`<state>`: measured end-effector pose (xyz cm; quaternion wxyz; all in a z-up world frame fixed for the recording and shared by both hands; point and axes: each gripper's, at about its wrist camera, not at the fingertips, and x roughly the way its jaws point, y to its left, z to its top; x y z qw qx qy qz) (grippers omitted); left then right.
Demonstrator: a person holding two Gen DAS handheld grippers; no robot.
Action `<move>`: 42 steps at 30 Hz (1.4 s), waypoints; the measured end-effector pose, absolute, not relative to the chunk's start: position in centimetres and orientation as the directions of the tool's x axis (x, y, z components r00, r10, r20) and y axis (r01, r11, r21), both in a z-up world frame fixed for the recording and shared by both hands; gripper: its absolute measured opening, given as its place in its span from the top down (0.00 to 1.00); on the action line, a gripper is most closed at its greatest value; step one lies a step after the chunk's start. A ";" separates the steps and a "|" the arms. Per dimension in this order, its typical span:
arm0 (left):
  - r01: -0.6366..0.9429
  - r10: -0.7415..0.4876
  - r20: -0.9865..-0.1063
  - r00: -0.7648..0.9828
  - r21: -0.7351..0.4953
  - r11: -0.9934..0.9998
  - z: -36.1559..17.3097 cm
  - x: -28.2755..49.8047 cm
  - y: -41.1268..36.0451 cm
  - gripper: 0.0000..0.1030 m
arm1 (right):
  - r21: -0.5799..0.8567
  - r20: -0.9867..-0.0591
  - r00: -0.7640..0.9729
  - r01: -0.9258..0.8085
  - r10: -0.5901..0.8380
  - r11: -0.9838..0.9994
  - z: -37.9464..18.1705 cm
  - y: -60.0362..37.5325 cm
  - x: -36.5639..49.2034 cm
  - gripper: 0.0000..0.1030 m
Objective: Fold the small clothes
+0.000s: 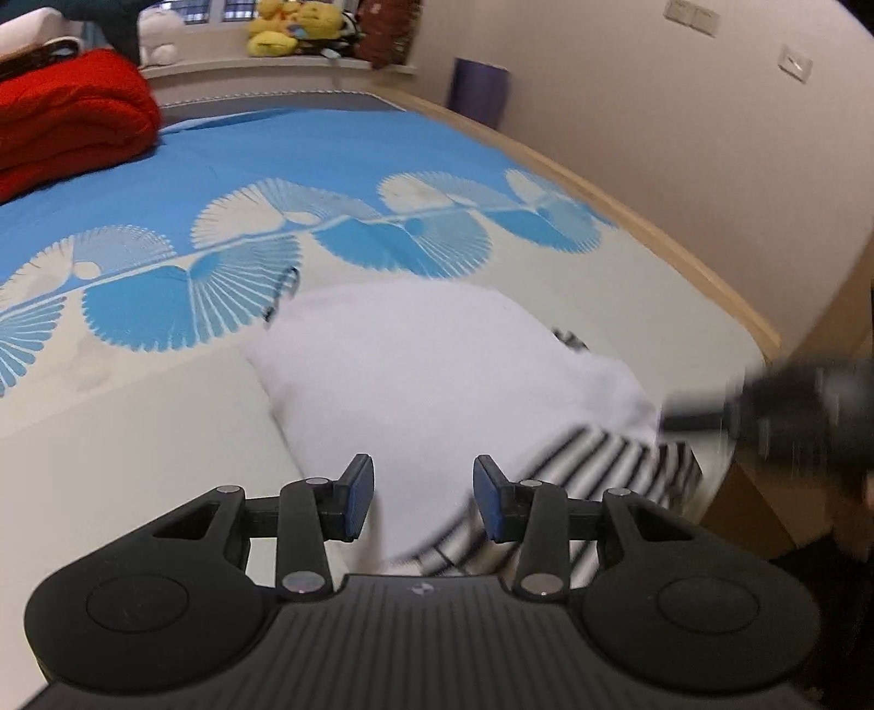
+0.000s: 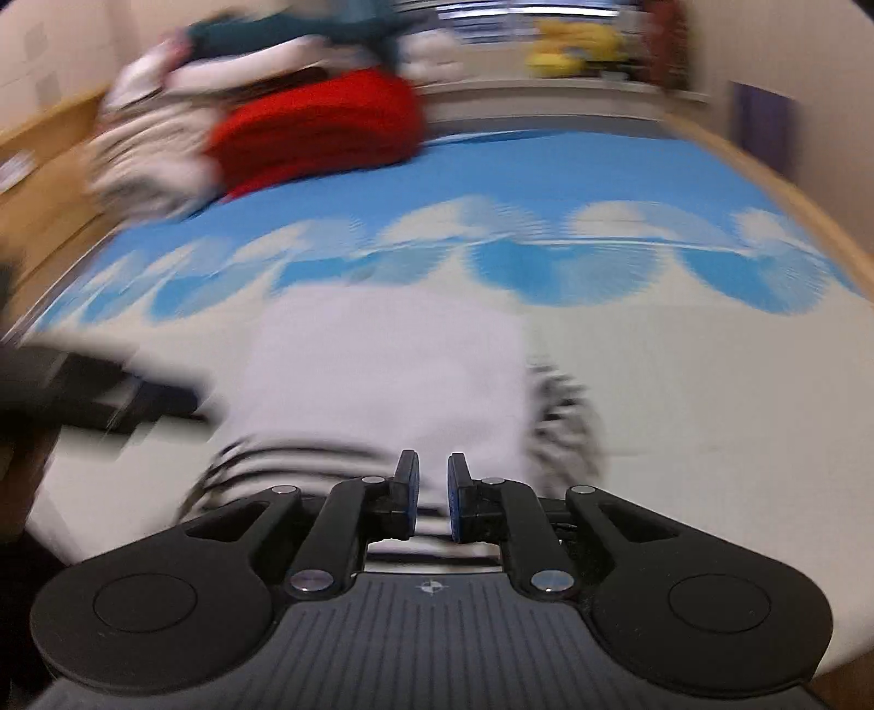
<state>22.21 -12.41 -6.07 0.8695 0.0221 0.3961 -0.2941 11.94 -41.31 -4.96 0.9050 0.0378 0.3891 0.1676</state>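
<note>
Red blanket (image 1: 65, 117) folded on blue-patterned bedsheet (image 1: 306, 158); yellow plush toys (image 1: 295, 27) on windowsill.

Both views low over bed (image 1: 164, 415)

Bare bedsheet (image 1: 125, 437) beside white garment (image 1: 426, 360) gives passage; red blanket (image 1: 65, 120) blocks far corner; right view blurred, apparently similar.

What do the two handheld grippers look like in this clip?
Both match: the left gripper and right gripper have matte black linkage arms with silver pivot pins, blue pads on the fingers, round black side housings, and a ribbed dark grey body carrying a small compass-like mark. No cables or sleeves show.
</note>
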 end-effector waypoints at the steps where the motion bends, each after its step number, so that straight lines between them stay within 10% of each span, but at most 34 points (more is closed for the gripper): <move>1: 0.526 -0.494 -0.700 0.515 -0.197 0.828 -6.0 22.8 -12.4 0.57 | 0.198 -0.718 0.596 -0.319 0.358 0.927 -5.6 -40.5 12.1 0.89; 7: 0.533 -0.491 -0.733 0.471 -0.208 0.820 -7.5 26.1 -12.6 0.56 | 0.041 -0.942 0.280 -0.451 0.185 0.892 -12.6 -37.2 13.1 0.89; 17: 0.409 -0.480 -0.758 0.441 -0.306 0.859 -8.8 29.4 -10.4 0.40 | 0.276 -0.812 0.425 -0.324 0.400 0.905 -6.5 -42.2 15.1 0.86; 19: 0.364 -0.491 -0.759 0.428 -0.352 0.862 -9.1 30.0 -9.9 0.37 | 0.350 -0.738 0.514 -0.262 0.436 0.900 -4.9 -43.9 15.7 0.69; 21: 0.292 -0.496 -0.767 0.407 -0.405 0.866 -9.8 30.9 -9.5 0.29 | 0.364 -0.693 0.611 -0.162 0.383 0.917 -4.3 -44.7 16.5 0.32; 27: 0.144 -0.548 -0.758 0.352 -0.535 0.832 -12.1 33.5 -8.7 0.19 | 0.163 -0.846 0.510 -0.031 0.156 0.986 -9.3 -42.5 21.0 0.32; 32: 0.066 -0.587 -0.748 0.310 -0.599 0.798 -14.1 34.5 -8.4 0.16 | 0.214 -0.891 0.429 0.112 0.147 0.970 -12.6 -44.3 22.3 0.13; 40: 0.045 -0.623 -0.730 0.281 -0.638 0.769 -16.1 36.2 -9.3 0.14 | 0.335 -0.891 0.389 0.219 0.233 0.916 -15.0 -45.4 23.1 0.14; 42: 0.047 -0.633 -0.722 0.278 -0.648 0.760 -16.3 36.4 -9.3 0.17 | 0.354 -0.882 0.397 0.199 0.255 0.914 -14.5 -45.1 23.2 0.36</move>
